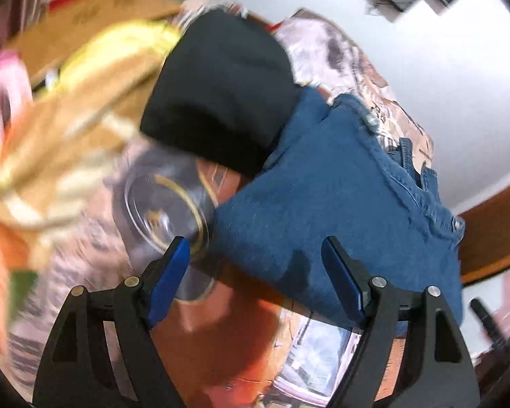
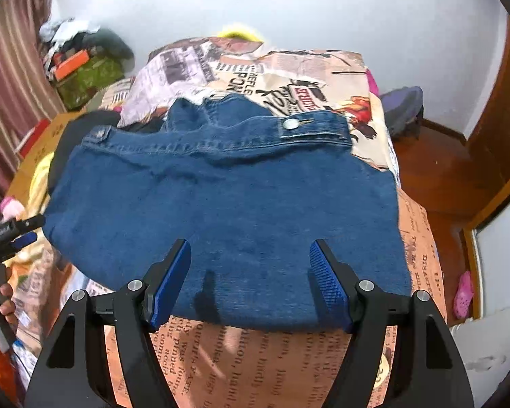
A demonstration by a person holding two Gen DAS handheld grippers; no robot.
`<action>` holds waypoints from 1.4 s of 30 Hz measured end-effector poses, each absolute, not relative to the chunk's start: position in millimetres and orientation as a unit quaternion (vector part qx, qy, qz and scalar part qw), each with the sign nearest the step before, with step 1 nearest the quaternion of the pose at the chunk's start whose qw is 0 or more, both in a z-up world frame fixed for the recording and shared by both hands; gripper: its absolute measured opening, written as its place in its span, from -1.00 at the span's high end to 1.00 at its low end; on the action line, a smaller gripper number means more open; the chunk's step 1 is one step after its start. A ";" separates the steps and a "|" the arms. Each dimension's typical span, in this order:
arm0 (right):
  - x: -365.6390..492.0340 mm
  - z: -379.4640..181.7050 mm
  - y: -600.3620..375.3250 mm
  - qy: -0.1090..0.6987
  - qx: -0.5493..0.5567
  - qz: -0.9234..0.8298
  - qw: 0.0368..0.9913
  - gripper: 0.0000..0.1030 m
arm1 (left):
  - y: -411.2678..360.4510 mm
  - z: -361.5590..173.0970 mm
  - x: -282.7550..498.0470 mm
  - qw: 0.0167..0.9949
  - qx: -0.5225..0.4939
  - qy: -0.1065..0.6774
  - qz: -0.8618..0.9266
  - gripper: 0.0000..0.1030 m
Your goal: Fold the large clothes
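A blue denim garment (image 2: 227,210) lies folded into a rough rectangle on the bed, its button tab (image 2: 290,124) at the far edge. My right gripper (image 2: 251,248) hovers over its near edge, open, with nothing pinched. In the left wrist view the same denim garment (image 1: 340,204) sits to the right, beside a black garment (image 1: 221,91). My left gripper (image 1: 255,248) is open over the denim's left edge and grips nothing. The left gripper (image 2: 20,231) also shows at the left border of the right wrist view, just off the denim's corner.
The bed has a newspaper-print sheet (image 2: 255,357). Yellow cloth (image 1: 112,54) and a cardboard box (image 1: 119,6) lie to the left, blurred. A person's hand (image 2: 8,302) is at the left edge. Wooden floor (image 2: 435,170) and a pink slipper (image 2: 464,294) lie to the right.
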State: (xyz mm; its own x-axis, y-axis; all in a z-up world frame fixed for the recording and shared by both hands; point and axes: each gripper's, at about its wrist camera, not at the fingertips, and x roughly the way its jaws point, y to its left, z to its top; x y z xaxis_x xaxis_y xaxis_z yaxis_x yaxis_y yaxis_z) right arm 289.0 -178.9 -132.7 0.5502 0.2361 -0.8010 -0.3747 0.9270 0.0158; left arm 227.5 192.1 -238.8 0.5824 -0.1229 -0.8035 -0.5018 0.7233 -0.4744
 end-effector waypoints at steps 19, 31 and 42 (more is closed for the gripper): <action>291.5 -149.2 -161.8 0.462 -0.108 0.175 0.863 -0.34 | 182.8 -303.3 285.8 0.722 -0.544 0.426 0.026 -0.52; 286.6 -135.4 -146.4 0.449 -0.123 0.192 0.864 -0.34 | 143.7 -174.3 275.3 0.843 -0.393 0.363 0.049 0.75; 301.4 -144.8 -77.8 0.473 -0.110 0.297 0.822 -0.51 | 111.2 -45.8 246.9 0.928 -0.284 0.236 0.044 0.81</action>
